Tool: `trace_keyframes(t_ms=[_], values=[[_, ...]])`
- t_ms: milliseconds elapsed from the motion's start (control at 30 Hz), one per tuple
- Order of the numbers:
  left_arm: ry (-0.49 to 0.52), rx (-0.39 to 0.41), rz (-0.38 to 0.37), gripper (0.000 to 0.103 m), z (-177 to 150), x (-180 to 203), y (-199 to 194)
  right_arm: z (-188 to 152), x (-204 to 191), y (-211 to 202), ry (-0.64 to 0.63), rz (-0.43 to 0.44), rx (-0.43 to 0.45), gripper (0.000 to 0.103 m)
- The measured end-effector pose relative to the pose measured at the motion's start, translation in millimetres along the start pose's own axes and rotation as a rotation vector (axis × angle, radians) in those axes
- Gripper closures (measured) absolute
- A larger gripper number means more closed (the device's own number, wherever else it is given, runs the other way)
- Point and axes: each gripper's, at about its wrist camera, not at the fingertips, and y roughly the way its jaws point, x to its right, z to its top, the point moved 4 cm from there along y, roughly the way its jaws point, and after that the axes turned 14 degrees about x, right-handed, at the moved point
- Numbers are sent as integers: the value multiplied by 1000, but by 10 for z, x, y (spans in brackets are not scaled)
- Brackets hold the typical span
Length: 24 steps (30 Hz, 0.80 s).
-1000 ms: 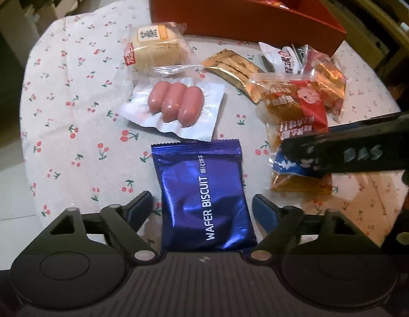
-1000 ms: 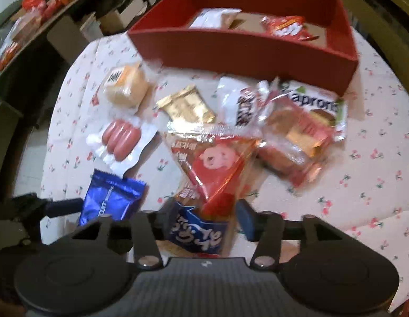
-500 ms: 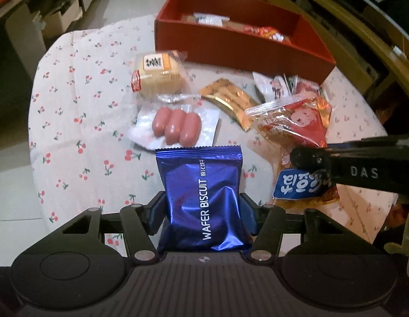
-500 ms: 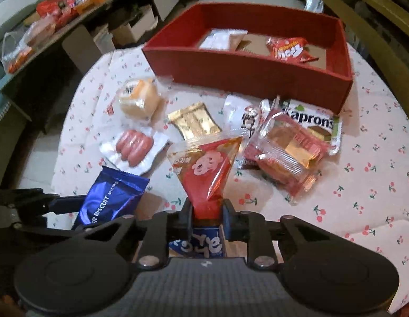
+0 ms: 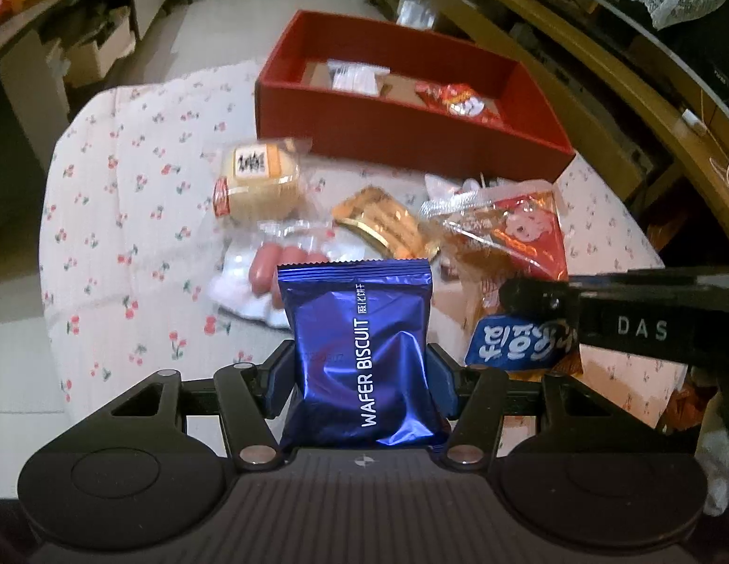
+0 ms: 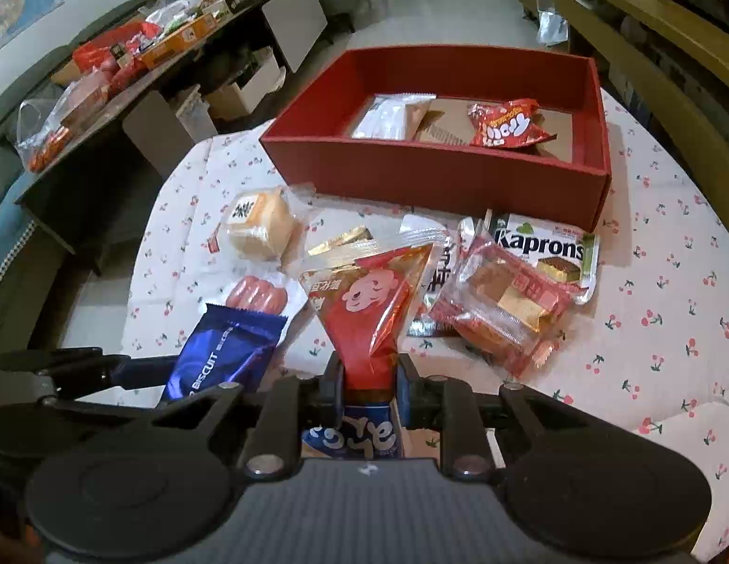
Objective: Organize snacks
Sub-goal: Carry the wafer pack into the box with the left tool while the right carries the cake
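Gripping wafer biscuit pack (image 5: 364, 357), red snack bag (image 6: 369, 310)

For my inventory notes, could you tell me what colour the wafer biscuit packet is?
Shiny metallic blue with white lettering; the wafer biscuit packet shows best in the left wrist view.

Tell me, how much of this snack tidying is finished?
Barely started. The red cardboard box holds only a white packet and a red crinkly bag. In hand: the left gripper clamps a blue foil wafer biscuit pack, and the right gripper clamps a red-and-orange bag. Left on the cherry-print tablecloth: bun, sausages, gold packet, Kaprons wafer, red cake pack.
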Motion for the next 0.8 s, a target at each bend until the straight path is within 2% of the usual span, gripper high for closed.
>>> trace_keyframes(t_ms=[233,800], values=[[13,35,-6,38,204,64,80,84,15,8,16,6,17,77],[64,68,-12,38,438,204,209,292,114,-17,61,7,70,77]])
